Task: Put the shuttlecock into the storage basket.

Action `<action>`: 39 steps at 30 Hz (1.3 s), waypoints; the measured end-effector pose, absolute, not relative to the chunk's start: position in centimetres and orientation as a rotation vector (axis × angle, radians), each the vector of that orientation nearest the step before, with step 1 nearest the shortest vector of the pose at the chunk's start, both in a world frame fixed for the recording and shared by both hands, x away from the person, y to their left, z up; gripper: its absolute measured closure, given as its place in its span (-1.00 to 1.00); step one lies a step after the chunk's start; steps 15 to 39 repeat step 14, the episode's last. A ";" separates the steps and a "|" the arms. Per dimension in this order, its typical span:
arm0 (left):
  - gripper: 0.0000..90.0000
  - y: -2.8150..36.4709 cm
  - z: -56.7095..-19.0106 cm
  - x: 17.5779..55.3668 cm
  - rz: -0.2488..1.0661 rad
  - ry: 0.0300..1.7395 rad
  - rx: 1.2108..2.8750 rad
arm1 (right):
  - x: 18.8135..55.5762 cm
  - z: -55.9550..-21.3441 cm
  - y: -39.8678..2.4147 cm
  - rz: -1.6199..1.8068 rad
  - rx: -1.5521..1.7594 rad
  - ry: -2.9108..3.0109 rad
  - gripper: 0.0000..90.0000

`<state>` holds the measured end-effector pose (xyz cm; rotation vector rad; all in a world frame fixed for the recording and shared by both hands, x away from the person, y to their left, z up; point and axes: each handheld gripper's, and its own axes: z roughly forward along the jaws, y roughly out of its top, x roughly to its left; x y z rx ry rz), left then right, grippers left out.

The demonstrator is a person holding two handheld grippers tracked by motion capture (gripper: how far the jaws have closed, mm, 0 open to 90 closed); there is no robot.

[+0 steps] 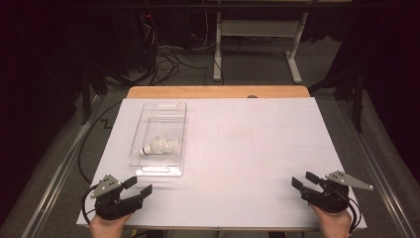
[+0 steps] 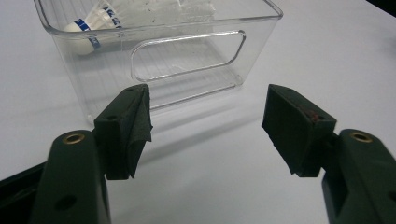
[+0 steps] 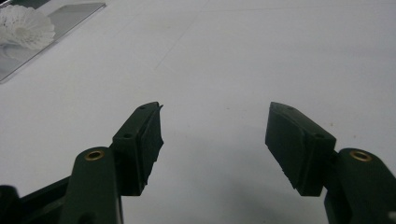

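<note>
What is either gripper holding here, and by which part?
Nothing is held. The left gripper and the right gripper both stand open over bare table. The shuttlecock lies untouched in the clear bin.

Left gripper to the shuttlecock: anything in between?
Yes. In the left gripper view, the clear bin's near wall with its handle cutout stands between the left gripper and the shuttlecock, past bare white table.

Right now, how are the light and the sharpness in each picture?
High view: the white table is bright, the room behind it dark. Left gripper view: the jaws are soft, the clear box sharper, with a faint shadow under it. Right gripper view: the shuttlecock looks washed out.
</note>
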<state>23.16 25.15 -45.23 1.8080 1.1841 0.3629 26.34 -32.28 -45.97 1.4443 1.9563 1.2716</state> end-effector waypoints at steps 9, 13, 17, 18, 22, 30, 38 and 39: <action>-0.26 25.2 -45.2 23.2 0.359 1.185 1.808 | 26.3 -46.0 -32.3 1.273 1.436 1.954 -0.20; -0.26 25.2 -45.2 23.2 0.359 1.184 1.806 | 26.3 -46.0 -32.3 1.274 1.434 1.953 -0.20; -0.26 25.2 -45.2 23.2 0.359 1.184 1.807 | 26.3 -46.0 -32.3 1.275 1.435 1.953 -0.20; -0.26 25.2 -45.2 23.2 0.359 1.184 1.807 | 26.3 -46.0 -32.3 1.275 1.435 1.953 -0.20; -0.26 25.2 -45.2 23.2 0.359 1.184 1.807 | 26.3 -46.0 -32.3 1.275 1.435 1.953 -0.20; -0.26 25.2 -45.2 23.2 0.359 1.184 1.807 | 26.3 -46.0 -32.3 1.275 1.435 1.953 -0.20; -0.26 25.2 -45.2 23.2 0.359 1.184 1.807 | 26.3 -46.0 -32.3 1.275 1.435 1.953 -0.20; -0.26 25.2 -45.2 23.2 0.359 1.184 1.807 | 26.3 -46.0 -32.3 1.275 1.435 1.953 -0.20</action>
